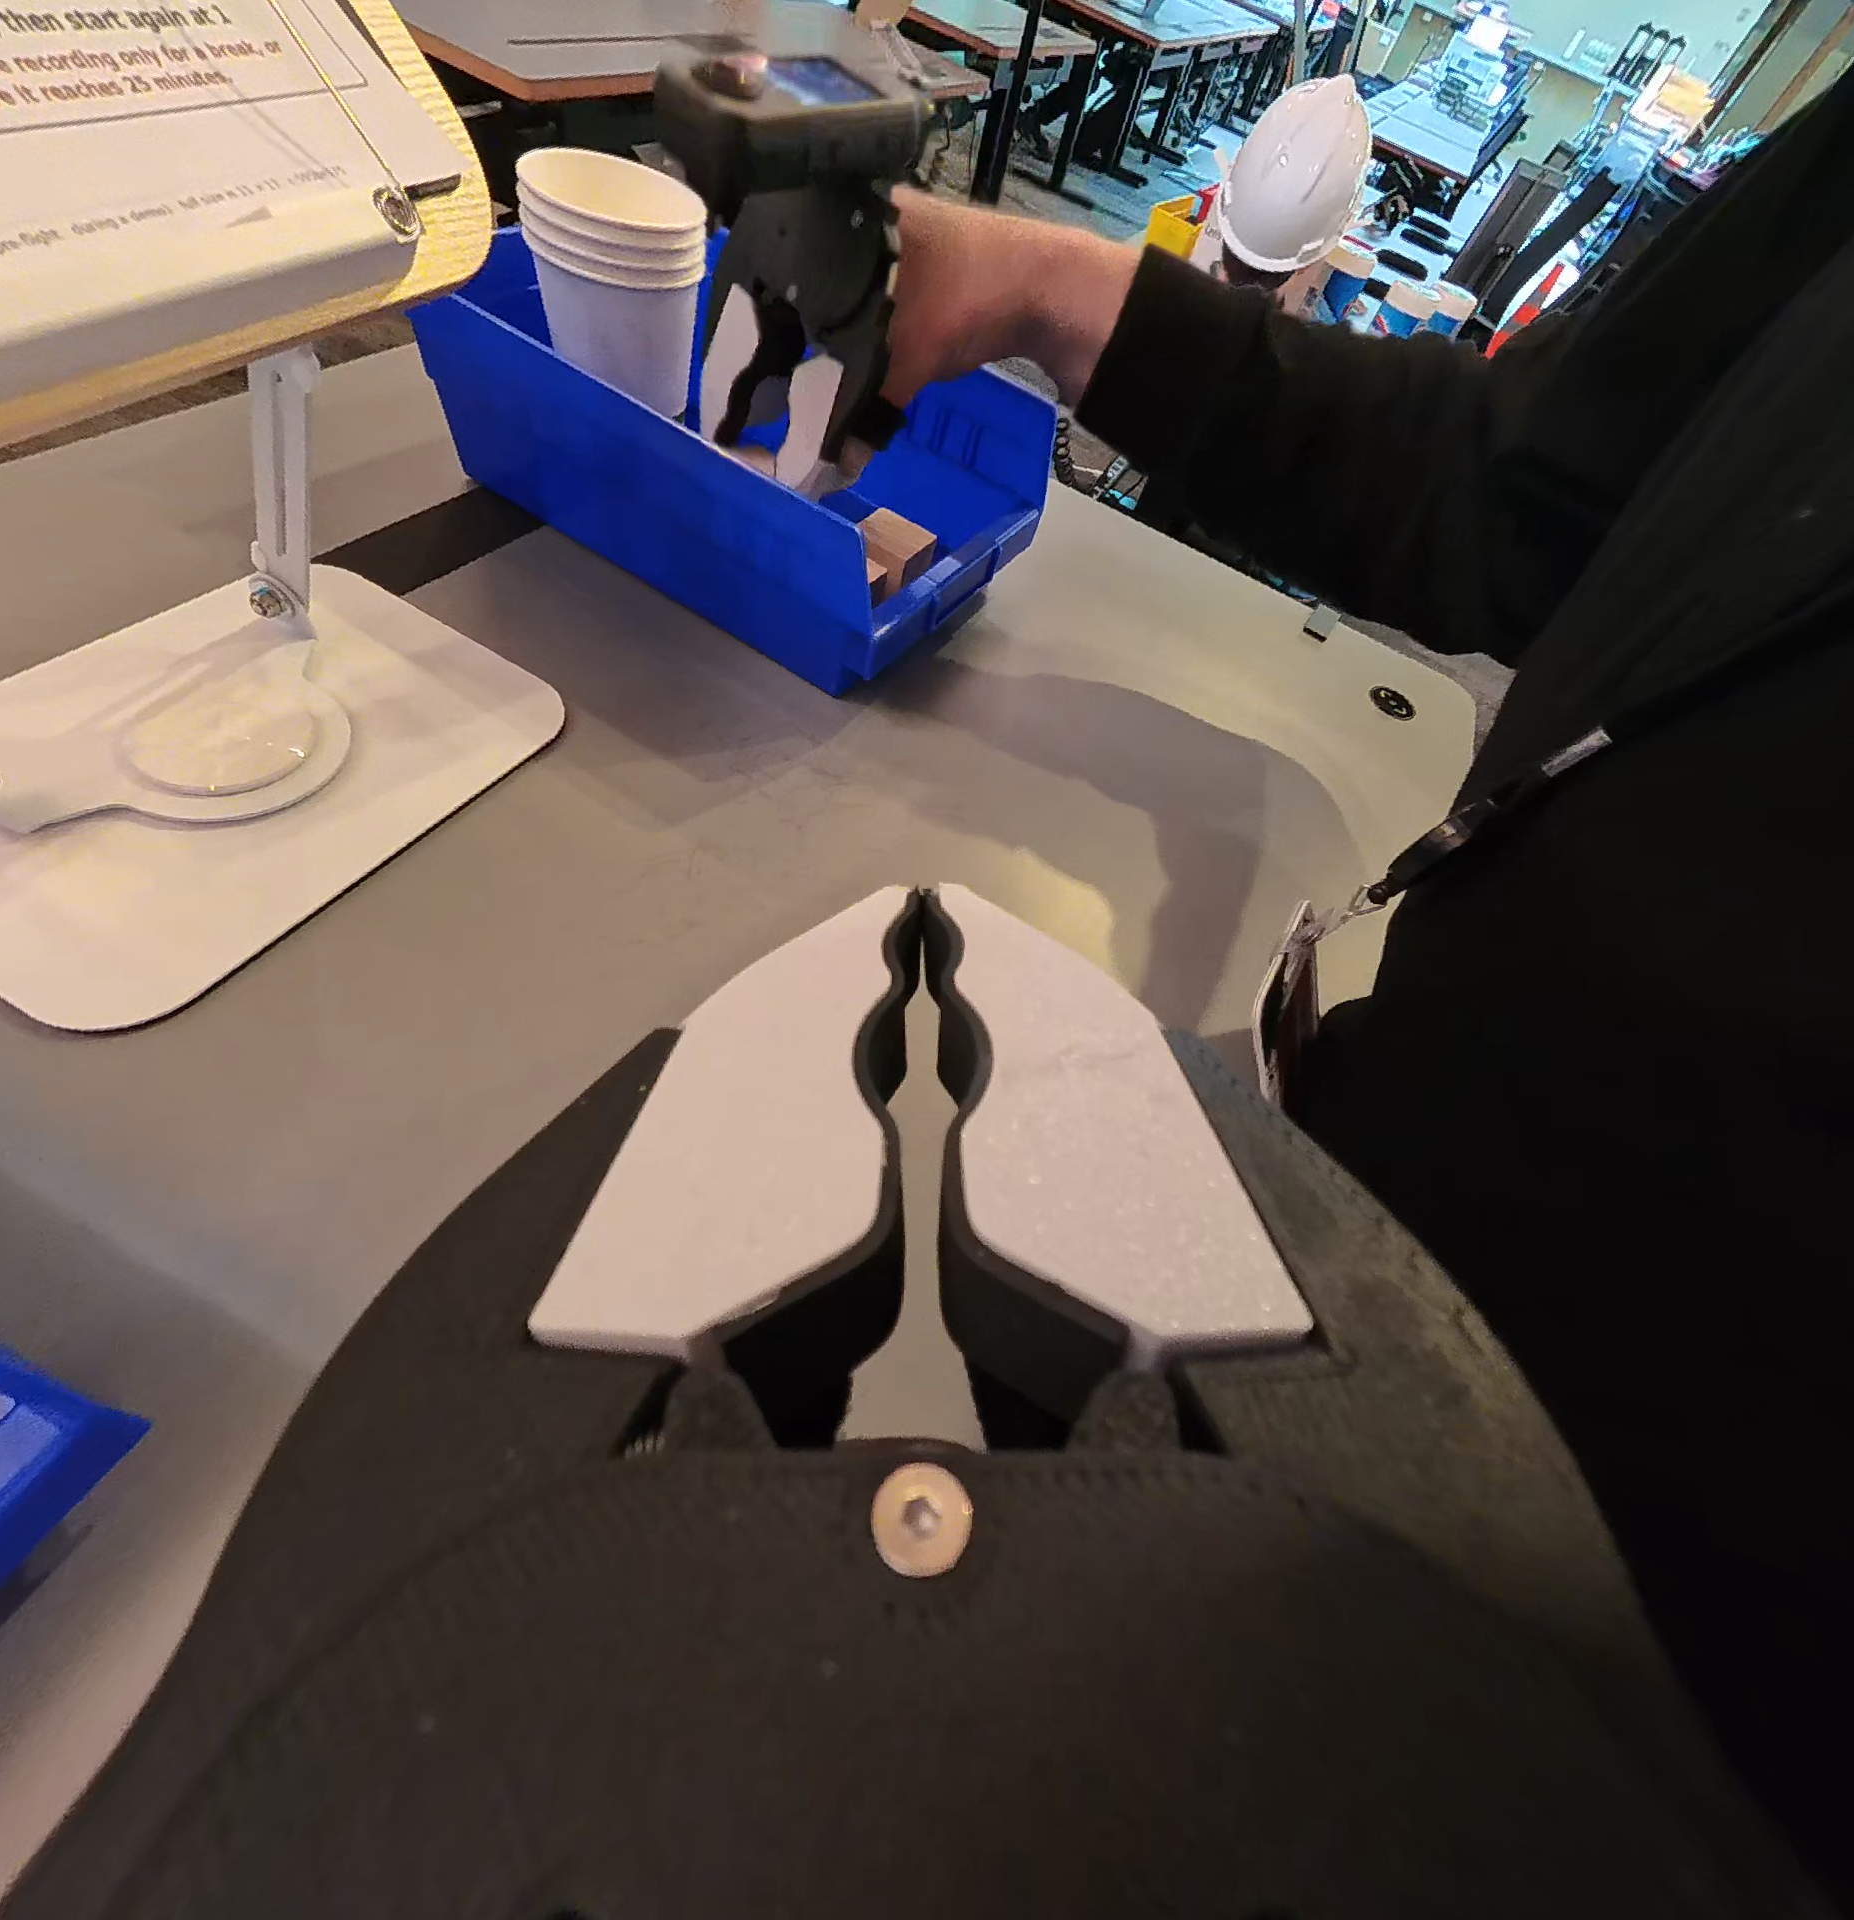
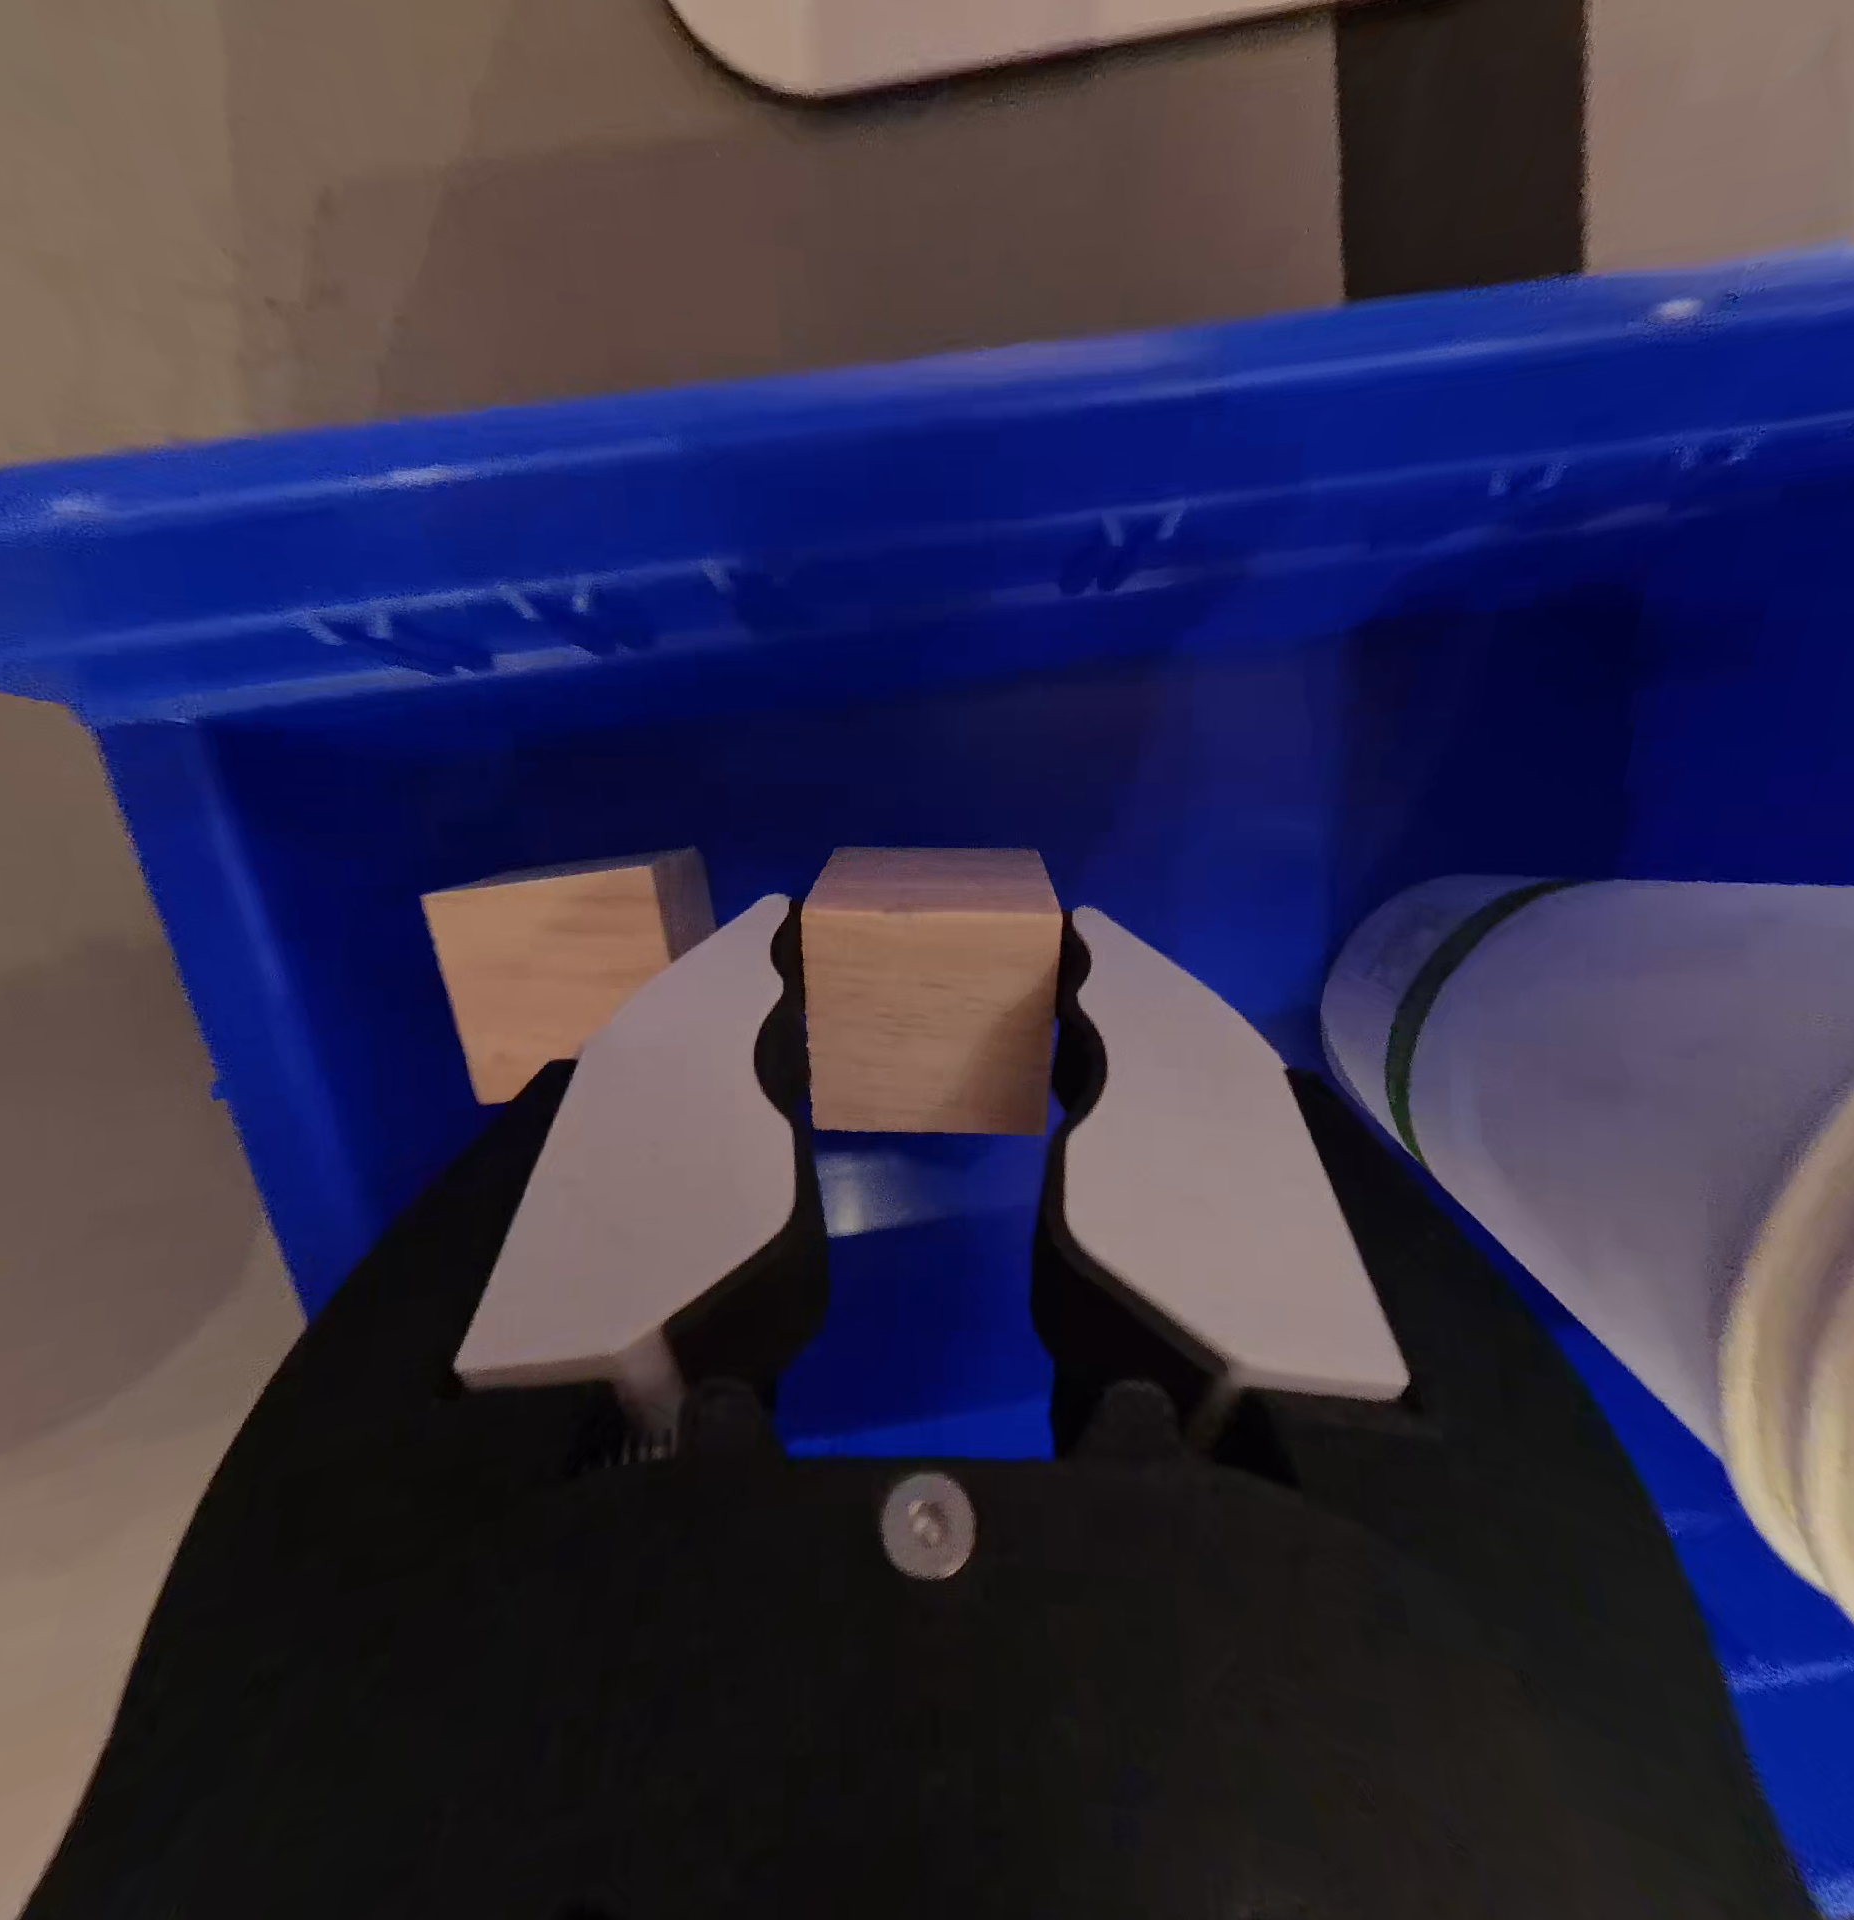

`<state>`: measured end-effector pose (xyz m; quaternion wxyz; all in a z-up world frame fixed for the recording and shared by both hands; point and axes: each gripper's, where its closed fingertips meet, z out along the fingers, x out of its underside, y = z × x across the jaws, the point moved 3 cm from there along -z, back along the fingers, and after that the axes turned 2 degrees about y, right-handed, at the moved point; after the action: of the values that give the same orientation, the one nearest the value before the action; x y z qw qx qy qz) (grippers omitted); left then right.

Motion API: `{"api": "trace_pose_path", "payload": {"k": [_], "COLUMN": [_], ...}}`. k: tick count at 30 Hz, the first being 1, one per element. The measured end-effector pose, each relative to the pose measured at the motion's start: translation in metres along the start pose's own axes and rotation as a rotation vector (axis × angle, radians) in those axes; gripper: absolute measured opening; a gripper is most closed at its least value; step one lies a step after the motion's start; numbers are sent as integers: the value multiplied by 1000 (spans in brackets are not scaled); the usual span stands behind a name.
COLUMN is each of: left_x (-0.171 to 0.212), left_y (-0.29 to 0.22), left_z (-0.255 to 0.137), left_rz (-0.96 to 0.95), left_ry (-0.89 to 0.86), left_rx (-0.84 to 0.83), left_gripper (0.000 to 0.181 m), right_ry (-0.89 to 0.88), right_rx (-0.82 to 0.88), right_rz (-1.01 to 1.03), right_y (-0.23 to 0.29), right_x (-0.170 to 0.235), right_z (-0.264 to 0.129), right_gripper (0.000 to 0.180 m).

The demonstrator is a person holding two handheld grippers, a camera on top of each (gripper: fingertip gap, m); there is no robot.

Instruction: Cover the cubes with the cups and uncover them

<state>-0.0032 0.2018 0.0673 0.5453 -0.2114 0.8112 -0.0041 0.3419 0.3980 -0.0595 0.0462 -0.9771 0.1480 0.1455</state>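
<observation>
In the right wrist view my right gripper (image 2: 933, 914) is inside the blue bin (image 2: 902, 499), shut on a light wooden cube (image 2: 931, 1008), with a finger pressed against each side. A second wooden cube (image 2: 559, 966) lies just left of it. A stack of white paper cups (image 2: 1629, 1143) is at the right. In the left wrist view my left gripper (image 1: 921, 896) is shut and empty over the grey table (image 1: 694, 831), well short of the bin (image 1: 642, 499). That view shows the right gripper (image 1: 772, 457) reaching down into the bin beside the upright cup stack (image 1: 616, 270); wooden cubes (image 1: 907, 551) lie at the bin's near end.
A white stand with a flat base (image 1: 227, 748) and a tilted board (image 1: 175, 187) is at the left. Another blue object (image 1: 29, 1455) sits at the lower left edge. A person in black (image 1: 1629, 935) stands at the right. A white hard hat (image 1: 1292, 177) is behind.
</observation>
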Motion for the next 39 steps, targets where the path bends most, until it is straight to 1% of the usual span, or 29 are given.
{"api": "trace_pose_path", "payload": {"k": [5, 17, 18, 19, 20, 23, 26, 29, 31, 32, 35, 37, 39], "left_x": [0, 0, 0, 0, -1, -1, -3, -5, -5, -3, 5, 13, 22], "left_y": [1, 2, 2, 1, 1, 1, 7, 16, 23, 26, 37, 41, 44], "left_z": [-4, -1, -2, -3, -4, -9, -28, -57, -78, -90, -125, -147, -165], "left_rz": [-4, -4, -3, -2, -1, 14, 30, 37, 42, 45, 33, 16, -2], "left_ry": [-3, 1, 0, -2, -2, 6, -9, -50, -80, -90, -127, -159, -175], "left_rx": [-13, -7, -9, -10, -12, -27, -78, -147, -198, -225, -293, -317, -323], "left_gripper": [0, 0, 0, 0, 0, 0, 0, 0, 0, 0, 0, 0, 0], "right_ry": [44, 44, 39, 25, 15, -14, -91, -205, -276, -312, -414, -459, -451], "right_rx": [-42, -68, -52, -38, -26, 39, 111, 128, 114, 75, -77, -156, -223], "right_rz": [-4, -46, -43, -31, -17, 2, 10, -10, -36, -57, -145, -199, -243], "right_y": [-2, 1, 0, -2, -3, -4, 11, 49, 82, 104, 180, 229, 273], "right_x": [4, 0, -1, -2, -3, -7, -22, -58, -95, -117, -193, -246, -292], "right_z": [17, 18, 16, 12, 7, -16, -53, -86, -94, -93, -72, -47, -14], "right_gripper": [46, 47, 47, 58, 61, 61, 55, 46, 43, 43, 48, 53, 61]}}
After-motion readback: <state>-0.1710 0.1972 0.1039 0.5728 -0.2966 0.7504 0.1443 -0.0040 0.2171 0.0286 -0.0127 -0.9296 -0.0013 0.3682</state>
